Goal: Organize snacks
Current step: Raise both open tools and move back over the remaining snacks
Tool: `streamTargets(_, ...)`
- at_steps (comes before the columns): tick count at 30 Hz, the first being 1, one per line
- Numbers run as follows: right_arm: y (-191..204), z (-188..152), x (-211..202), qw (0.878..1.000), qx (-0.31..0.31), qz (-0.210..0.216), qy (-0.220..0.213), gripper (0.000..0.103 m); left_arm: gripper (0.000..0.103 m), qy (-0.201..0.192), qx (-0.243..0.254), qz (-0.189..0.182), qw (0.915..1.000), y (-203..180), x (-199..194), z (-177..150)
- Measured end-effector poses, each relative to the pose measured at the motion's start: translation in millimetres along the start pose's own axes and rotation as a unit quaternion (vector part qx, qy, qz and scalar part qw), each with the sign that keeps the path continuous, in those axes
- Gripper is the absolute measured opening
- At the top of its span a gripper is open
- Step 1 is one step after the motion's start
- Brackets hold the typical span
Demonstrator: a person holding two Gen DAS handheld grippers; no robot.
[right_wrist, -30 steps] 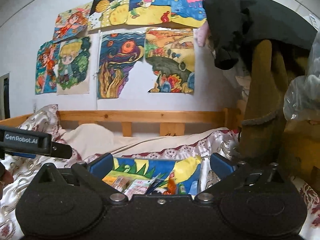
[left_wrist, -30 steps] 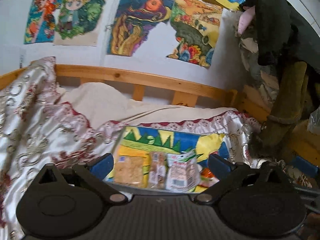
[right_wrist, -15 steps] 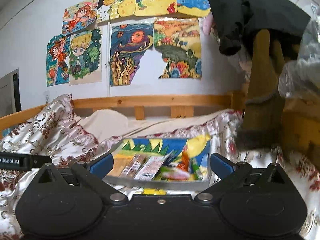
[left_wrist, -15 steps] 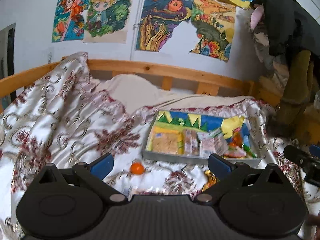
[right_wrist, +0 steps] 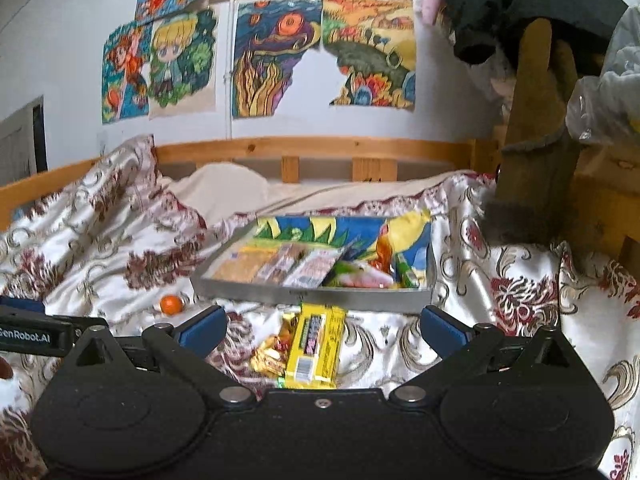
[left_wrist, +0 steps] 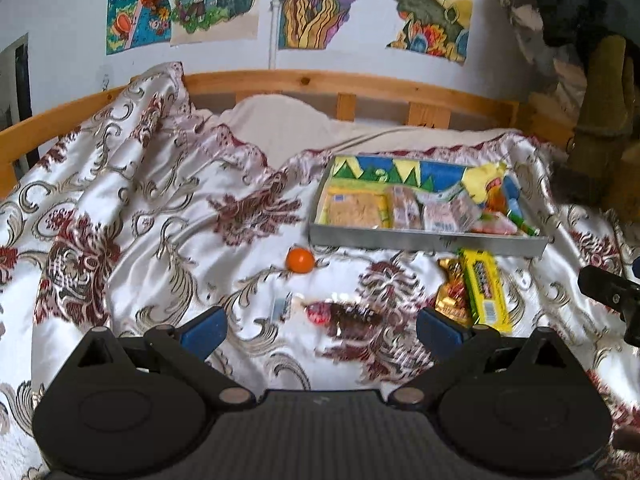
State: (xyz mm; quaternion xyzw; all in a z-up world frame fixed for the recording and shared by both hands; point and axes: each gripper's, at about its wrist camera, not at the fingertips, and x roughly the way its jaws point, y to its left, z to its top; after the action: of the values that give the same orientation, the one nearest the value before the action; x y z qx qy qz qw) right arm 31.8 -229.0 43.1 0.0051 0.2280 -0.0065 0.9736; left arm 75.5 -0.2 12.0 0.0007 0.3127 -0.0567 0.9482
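Note:
A grey tray [left_wrist: 424,241] [right_wrist: 312,295] with a colourful lining lies on the bed and holds several snack packets. In front of it lie a yellow snack bar [left_wrist: 485,289] [right_wrist: 316,344], a gold-wrapped snack [left_wrist: 451,294] [right_wrist: 272,350], an orange ball-shaped sweet [left_wrist: 299,260] [right_wrist: 171,304] and a small red-wrapped candy [left_wrist: 318,313]. My left gripper [left_wrist: 320,326] is open and empty, above the red candy. My right gripper [right_wrist: 323,326] is open and empty, with the yellow bar between its fingers' line of sight.
The bed has a patterned satin cover [left_wrist: 120,208], a wooden rail [left_wrist: 360,88] and a wall with drawings behind. Hanging clothes and a brown coat [right_wrist: 536,128] stand at the right. The right gripper's edge [left_wrist: 608,288] shows in the left wrist view.
Both grippers have pulled back from the tray and lowered. The loose snacks in front of the tray have come into view. Both stay open.

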Motion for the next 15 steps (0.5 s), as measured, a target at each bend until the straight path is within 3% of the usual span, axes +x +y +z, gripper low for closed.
streamTargets(15,-3,-21,23,0.998,0.015,0.003,0.058,0.102,0.103,0.031,0.01,0.018,0.9993,1,13,-15)
